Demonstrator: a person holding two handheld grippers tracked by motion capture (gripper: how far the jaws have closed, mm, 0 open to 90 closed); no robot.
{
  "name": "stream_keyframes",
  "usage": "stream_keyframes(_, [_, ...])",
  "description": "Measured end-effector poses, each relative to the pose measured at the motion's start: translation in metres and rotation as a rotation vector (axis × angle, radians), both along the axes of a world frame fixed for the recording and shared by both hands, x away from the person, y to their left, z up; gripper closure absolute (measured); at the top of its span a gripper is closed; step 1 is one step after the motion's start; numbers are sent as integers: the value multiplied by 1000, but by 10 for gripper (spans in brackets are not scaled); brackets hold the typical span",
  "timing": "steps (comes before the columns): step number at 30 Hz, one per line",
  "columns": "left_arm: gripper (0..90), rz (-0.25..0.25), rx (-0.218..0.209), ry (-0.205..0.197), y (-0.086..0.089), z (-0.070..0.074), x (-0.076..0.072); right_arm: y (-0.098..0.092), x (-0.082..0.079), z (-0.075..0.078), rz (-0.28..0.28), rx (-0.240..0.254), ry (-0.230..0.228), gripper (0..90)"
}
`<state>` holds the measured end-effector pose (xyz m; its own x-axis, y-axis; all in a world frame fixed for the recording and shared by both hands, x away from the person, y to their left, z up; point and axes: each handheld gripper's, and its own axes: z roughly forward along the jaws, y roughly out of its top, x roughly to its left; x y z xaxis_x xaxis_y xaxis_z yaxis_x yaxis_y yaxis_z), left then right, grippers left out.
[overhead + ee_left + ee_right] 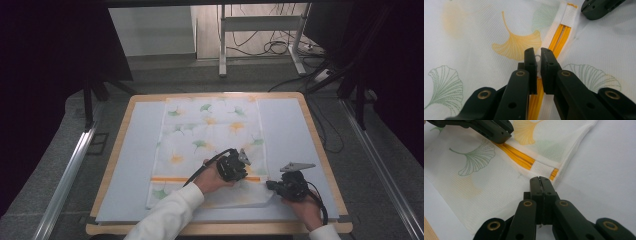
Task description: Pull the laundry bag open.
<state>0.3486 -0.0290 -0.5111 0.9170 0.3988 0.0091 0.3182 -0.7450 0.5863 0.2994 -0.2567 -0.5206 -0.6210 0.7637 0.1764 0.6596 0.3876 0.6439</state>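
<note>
High view: both hands rest low on the cloth [210, 135] at the table's [300, 150] near edge.
Left gripper [537, 55] clenches the orange zipper's [559, 37] small pull [538, 59]; right gripper [540, 180] is clamped on the cloth's edge just beside it.

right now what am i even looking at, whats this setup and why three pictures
A person sits at a table holding a hand-held claw in each hand. The high view looks down from above; the two other pictures come from cameras riding on each claw. A white mesh laundry bag with ginkgo-leaf prints and an orange zipper lies flat on the table. The left claw is nearly closed on the small white zipper pull. The right claw is shut at the bag's edge near the zipper's end; whether it pinches fabric I can't tell.
</note>
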Motion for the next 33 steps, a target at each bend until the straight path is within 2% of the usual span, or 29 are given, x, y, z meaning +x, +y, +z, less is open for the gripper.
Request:
stream_keyframes(5, [846,7,0,9,5,0,-1,0,0,0,2,0,-1,900])
stream_keyframes(10, [846,9,14,-6,10,0,-4,0,0,0,3,-1,-3,900])
stream_keyframes(15, [847,19,14,1,15,0,-4,-1,0,0,6,-1,-2,900])
stream_keyframes(33, [846,67,15,13,47,-2,-8,0,-1,0,8,-8,-7,900])
